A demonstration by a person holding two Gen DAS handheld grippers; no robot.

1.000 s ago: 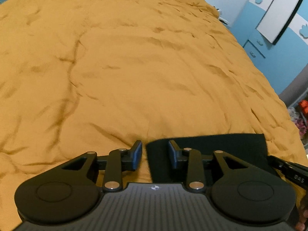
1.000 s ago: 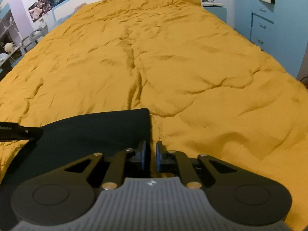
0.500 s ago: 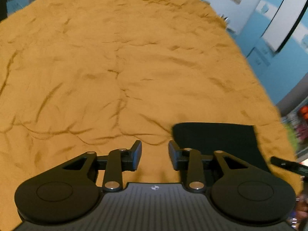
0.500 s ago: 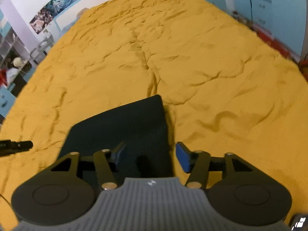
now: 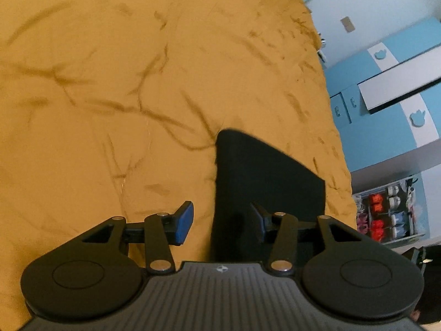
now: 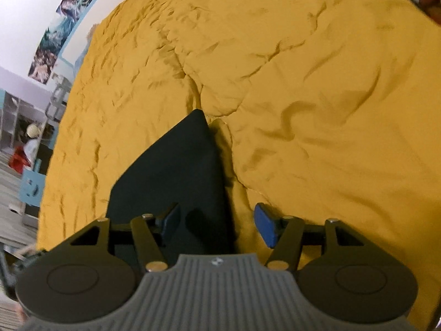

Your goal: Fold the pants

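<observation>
The dark folded pants (image 5: 264, 182) lie flat on the mustard-yellow bedspread (image 5: 110, 82) near the bed's front edge. They also show in the right wrist view (image 6: 171, 176) as a flat dark rectangle. My left gripper (image 5: 222, 222) is open and empty, raised above the pants' left edge. My right gripper (image 6: 216, 227) is open and empty, raised above the pants' right edge. Neither gripper touches the cloth.
The wrinkled bedspread (image 6: 317, 96) covers the whole bed. A blue cabinet (image 5: 386, 104) and a shelf with small items (image 5: 386, 215) stand right of the bed. Shelves and clutter (image 6: 24, 149) stand on the other side.
Both grippers have lifted and swung away from the pants, their views tilting. The right gripper went from shut to open. The left gripper opened wider.
</observation>
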